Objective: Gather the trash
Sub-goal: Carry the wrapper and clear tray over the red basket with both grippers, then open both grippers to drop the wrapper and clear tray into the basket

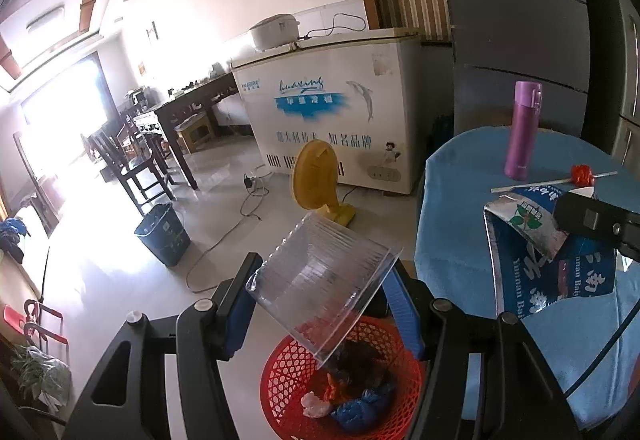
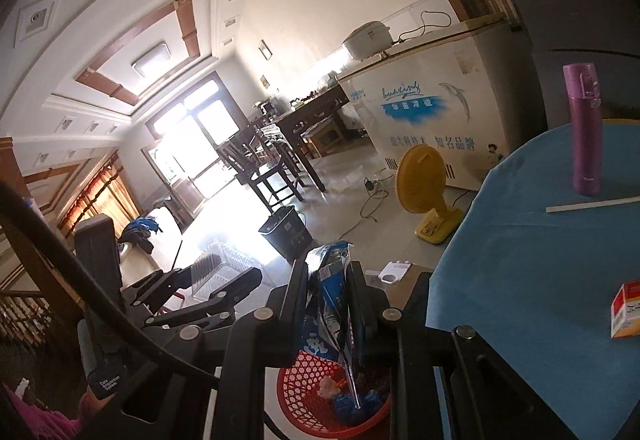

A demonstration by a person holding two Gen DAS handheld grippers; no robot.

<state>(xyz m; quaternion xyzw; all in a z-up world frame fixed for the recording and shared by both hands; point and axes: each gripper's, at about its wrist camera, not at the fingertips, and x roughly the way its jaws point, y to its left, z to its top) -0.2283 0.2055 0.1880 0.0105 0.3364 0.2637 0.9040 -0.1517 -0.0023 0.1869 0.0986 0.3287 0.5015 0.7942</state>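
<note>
My left gripper (image 1: 320,296) is shut on a clear plastic cup (image 1: 320,284), held tilted above a red mesh basket (image 1: 288,372) that holds crumpled trash. My right gripper (image 2: 328,300) is shut on a blue and silver snack bag (image 2: 332,292), also above the red basket (image 2: 304,372). In the left wrist view the bag (image 1: 560,264) and the right gripper's finger (image 1: 592,220) show at the right. In the right wrist view the left gripper (image 2: 224,280) with the cup (image 2: 220,268) shows at the left. A white straw (image 1: 552,183) and a red wrapper (image 1: 582,175) lie on the blue table (image 1: 460,240).
A purple bottle (image 1: 522,127) stands on the table's far side. A red and white box (image 2: 626,314) lies on the table at the right. On the floor are a yellow fan (image 1: 316,179), a dark bin (image 1: 164,234), cables and a white chest freezer (image 1: 332,107).
</note>
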